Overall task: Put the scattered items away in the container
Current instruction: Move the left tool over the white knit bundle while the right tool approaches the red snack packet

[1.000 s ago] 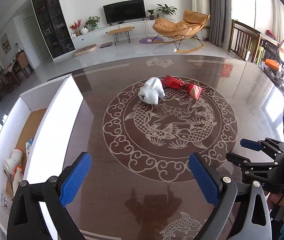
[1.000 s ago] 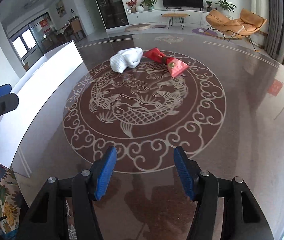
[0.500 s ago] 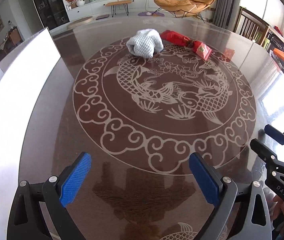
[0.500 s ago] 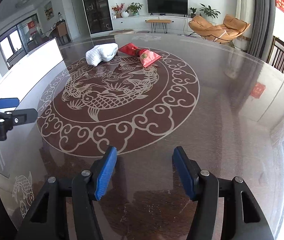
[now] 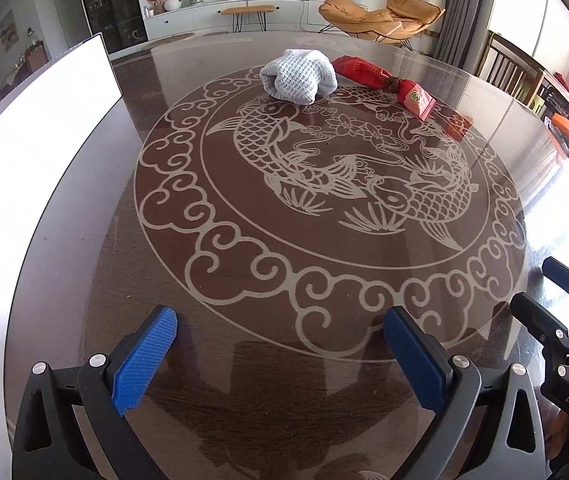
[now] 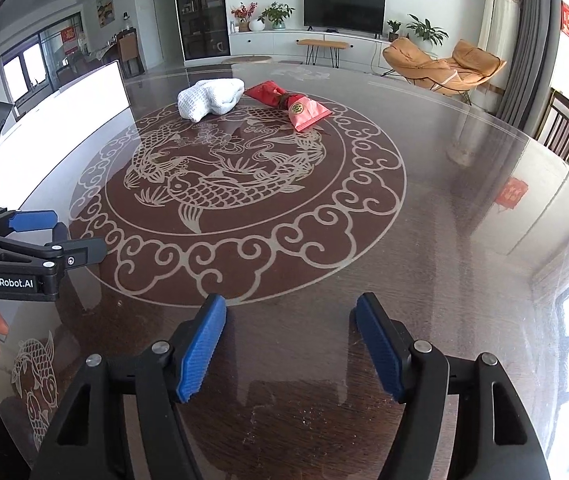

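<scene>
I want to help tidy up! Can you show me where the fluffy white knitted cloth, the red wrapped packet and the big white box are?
White knitted cloth (image 5: 298, 76): left wrist view, middle of the bundle.
Red wrapped packet (image 6: 284, 98): right wrist view, near its tied middle.
White box (image 5: 44, 120): left wrist view, its outer side wall.

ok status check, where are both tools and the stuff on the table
Left tool open, empty. Right tool opening, nothing between its fingers. White cloth and red packet side by side at far side of table. White box on left; path clear.

I see one towel (image 5: 299, 76), one red pouch (image 5: 384, 82), one white box (image 5: 44, 120), and my two grippers (image 5: 280, 356) (image 6: 290, 344).
</scene>
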A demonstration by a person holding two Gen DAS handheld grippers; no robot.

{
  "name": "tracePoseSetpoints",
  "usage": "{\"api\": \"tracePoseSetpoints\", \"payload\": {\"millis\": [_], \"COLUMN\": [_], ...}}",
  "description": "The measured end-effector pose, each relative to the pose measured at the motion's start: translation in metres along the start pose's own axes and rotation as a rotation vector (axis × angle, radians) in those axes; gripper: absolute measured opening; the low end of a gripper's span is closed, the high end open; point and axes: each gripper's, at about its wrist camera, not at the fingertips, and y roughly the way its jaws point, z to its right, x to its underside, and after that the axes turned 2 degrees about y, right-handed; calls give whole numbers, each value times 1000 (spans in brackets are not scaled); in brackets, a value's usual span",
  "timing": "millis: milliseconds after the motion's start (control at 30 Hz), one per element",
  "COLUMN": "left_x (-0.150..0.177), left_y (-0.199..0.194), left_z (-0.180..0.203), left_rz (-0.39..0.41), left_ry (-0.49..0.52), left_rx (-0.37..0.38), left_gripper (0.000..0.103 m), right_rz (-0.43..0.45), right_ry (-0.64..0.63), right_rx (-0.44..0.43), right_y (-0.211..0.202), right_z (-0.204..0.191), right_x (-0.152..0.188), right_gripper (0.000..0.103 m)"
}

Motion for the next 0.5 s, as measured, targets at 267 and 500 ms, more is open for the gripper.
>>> {"api": "tracePoseSetpoints", "payload": {"millis": [267,500], "left_x": [1,-10], "left_y": [1,5], "left_z": [-3,-5], "left_rz": [8,-20], "left_ry": [25,123], "left_rx": [17,69], "left_gripper": [103,103], "right_rz": [0,0], "right_ry": [1,1], "right_rx": [-1,-1], "right_y": [0,0], "right_z": [0,0], "right_x": [0,0], "right_gripper": [70,70]}}
